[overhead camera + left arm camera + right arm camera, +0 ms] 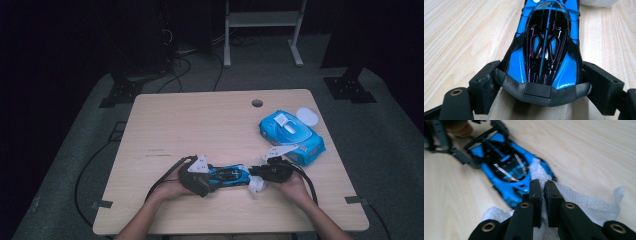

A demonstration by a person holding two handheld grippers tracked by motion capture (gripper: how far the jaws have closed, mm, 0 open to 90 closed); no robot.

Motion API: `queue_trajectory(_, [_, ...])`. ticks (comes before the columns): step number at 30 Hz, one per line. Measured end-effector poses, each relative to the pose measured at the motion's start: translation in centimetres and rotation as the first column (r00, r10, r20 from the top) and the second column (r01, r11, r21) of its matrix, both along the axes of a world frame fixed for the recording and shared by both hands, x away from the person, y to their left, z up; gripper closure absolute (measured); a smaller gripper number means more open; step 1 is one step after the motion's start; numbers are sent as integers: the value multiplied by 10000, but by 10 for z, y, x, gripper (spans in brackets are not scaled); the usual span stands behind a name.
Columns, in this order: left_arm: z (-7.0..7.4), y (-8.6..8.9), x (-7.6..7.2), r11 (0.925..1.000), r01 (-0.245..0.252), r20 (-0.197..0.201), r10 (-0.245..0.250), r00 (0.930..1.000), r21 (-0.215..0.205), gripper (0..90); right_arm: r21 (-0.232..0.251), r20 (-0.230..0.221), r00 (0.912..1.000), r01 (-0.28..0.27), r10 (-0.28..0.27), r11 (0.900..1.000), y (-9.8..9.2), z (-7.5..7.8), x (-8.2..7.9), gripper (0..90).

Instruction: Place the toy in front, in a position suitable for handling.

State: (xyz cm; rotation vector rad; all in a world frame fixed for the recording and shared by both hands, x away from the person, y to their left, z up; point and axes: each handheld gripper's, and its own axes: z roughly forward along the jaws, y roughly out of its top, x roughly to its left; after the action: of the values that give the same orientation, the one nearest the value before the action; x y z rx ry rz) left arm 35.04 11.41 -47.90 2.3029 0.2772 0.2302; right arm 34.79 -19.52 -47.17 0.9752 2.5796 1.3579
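**Toy car held for wiping**

Near the front edge of the counter (pixel 165 125), the blue toy car (pixel 228 175) lies on its wheels. The left gripper (pixel 200 181) has its fingers (pixel 484 85) clamped on the car's flanks at one end. The right gripper (pixel 265 175) pinches a white wet wipe (pixel 584 200) against the opposite end. The car's glossy shell looks light, stiff and slippery, so gripping low on the sides seems safest.

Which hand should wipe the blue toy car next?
The right. Its gripper is shut on the white wipe, which lies against the toy car. The left gripper clamps the car's rear, so it probably should just steady it.
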Motion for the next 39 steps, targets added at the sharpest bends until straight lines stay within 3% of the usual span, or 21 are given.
queue_trajectory(6, [0, 0, 0, 10000, 0, 25, 0, 10000, 1, 198, 339, -84, 9984, -559, 562, 9979, 10, 3, -10, 847])
queue_trajectory(9, [0, 0, 0, 10000, 0, 39, 0, 10000, 1, 198, 253, -64, 9968, -801, 803, 9965, 16, 6, -9, 847])
queue_trajectory(18, [-1, 1, 0, 10000, -54, -3, 54, 10000, -39, 197, 284, -34, 9864, -1640, 1641, 9861, 56, 10, -7, 847])
queue_trajectory(24, [-1, -3, 0, 10000, -75, -25, 74, 10000, -55, 198, -63, 103, 9737, -2274, 2275, 9738, 86, 16, -4, 848])
queue_trajectory(31, [-1, -2, -1, 9999, -84, -25, 83, 10000, -72, 198, 51, 38, 9519, -3063, 3063, 9519, 126, 18, -2, 848])
queue_trajectory(33, [-1, -2, -1, 9999, -107, -62, 106, 9999, -119, 198, -94, 131, 9530, -3026, 3027, 9531, 131, 19, 1, 848])
queue_trajectory(36, [-1, -2, 0, 9999, -88, -49, 87, 10000, -80, 198, -382, 325, 9618, -2704, 2717, 9620, 132, 19, 7, 851])
queue_trajectory(39, [-1, -2, 0, 9999, -122, -73, 121, 9999, -122, 197, -175, 215, 9627, -2693, 2696, 9629, 130, 18, 12, 851])
